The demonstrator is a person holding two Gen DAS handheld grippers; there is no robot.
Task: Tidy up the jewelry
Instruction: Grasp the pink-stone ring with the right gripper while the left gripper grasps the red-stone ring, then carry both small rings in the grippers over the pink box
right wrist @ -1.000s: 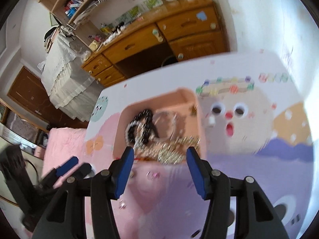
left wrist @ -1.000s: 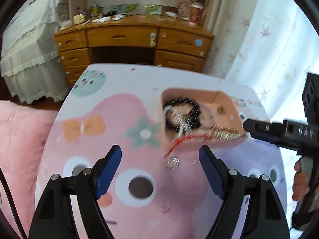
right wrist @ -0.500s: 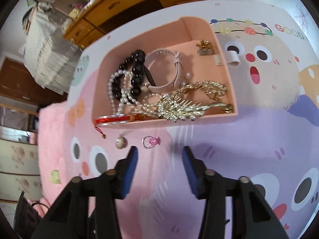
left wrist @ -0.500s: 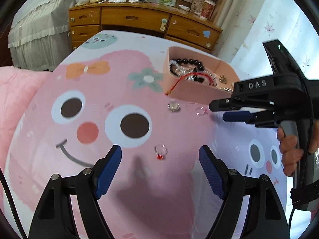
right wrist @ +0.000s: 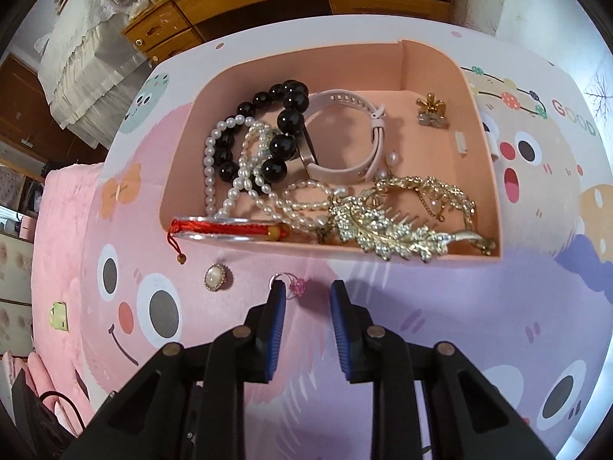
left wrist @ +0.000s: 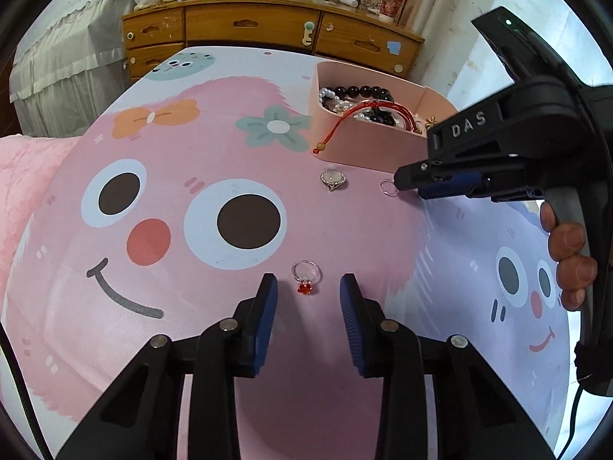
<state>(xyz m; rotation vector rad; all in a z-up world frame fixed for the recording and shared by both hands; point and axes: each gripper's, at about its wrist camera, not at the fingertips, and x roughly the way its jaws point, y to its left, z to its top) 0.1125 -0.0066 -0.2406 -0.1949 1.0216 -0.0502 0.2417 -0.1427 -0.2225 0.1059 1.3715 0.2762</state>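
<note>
Left gripper point(left wrist: 308, 293): jaws partly open, nothing held. The red ring point(left wrist: 305, 276) lies flat on the mat point(left wrist: 161, 145) just ahead of the tips, centred in the gap, stone toward us. We judge the step in hand to be a double pick, one ring per gripper.

Right gripper point(right wrist: 304, 292): jaws narrowly open, empty. The pink ring point(right wrist: 291, 285) lies at the tips, nearer the left finger point(right wrist: 276, 299); whether that pad touches the band we cannot tell. Shift slightly left before closing, so the ring sits midway.

To do it well: bring tips down to the mat, close slowly across the band, not the stone; a thin band may skid or flip out.

Further out, the pearl ring point(right wrist: 215, 276) lies loose just before the box point(right wrist: 486, 176), untouched. The box holds beads, pearls, a comb and more; a red cord point(left wrist: 345, 122) hangs over its near wall. Release rings well inside, clear of that cord.
</note>
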